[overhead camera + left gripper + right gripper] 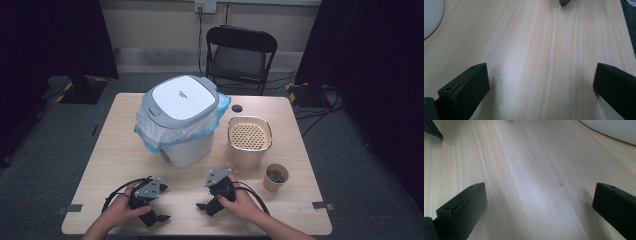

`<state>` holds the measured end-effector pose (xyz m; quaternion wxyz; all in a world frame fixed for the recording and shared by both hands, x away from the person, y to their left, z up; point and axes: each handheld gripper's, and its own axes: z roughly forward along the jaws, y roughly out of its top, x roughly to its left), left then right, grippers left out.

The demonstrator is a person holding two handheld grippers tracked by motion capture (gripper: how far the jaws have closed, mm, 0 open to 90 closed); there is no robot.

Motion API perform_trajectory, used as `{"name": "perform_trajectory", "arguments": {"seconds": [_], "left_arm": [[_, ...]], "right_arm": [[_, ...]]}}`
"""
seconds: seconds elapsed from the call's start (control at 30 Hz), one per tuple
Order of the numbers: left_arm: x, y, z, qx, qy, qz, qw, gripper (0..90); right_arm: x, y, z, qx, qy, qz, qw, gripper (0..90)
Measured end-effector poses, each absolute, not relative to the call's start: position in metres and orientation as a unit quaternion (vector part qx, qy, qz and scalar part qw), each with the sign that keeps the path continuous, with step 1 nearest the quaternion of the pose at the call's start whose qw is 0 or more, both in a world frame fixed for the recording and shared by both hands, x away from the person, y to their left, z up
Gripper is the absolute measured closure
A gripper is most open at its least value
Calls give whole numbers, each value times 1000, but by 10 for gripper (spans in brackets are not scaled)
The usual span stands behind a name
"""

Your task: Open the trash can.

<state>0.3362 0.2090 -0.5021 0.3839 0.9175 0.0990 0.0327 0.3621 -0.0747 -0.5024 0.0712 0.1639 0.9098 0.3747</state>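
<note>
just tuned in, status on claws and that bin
Left claw and right claw open, empty, low over table. Bin lid shut, untouched. Nothing in the way.

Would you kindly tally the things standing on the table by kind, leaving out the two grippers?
Lidded white bin with a blue bag liner: 1
Beige perforated basket: 1
Brown paper cup: 1
Small dark round thing by the far edge, too small to identify: 1
Total: 4
</note>
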Motion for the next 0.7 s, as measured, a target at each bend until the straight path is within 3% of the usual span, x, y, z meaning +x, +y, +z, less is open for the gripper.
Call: {"name": "perform_trajectory", "arguments": {"seconds": [0.3, 0.37, 0.4, 0.47, 0.7], "left_arm": [[337, 208, -500, 912, 124, 27, 389, 10], [339, 209, -496, 914, 138, 24, 381, 88], [341, 209, -491, 910, 157, 10, 384, 204], [342, 209, -489, 910, 162, 8, 381, 147], [344, 214, -472, 905, 186, 5, 383, 159]], "right_arm": [[362, -75, -502, 164, 910, 373, 71, 0], [362, -75, -502, 164, 910, 373, 71, 0], [362, -75, -502, 164, 910, 374, 71, 0], [362, -75, -502, 164, 910, 373, 71, 0], [362, -75, -502, 164, 910, 373, 71, 0]]}}
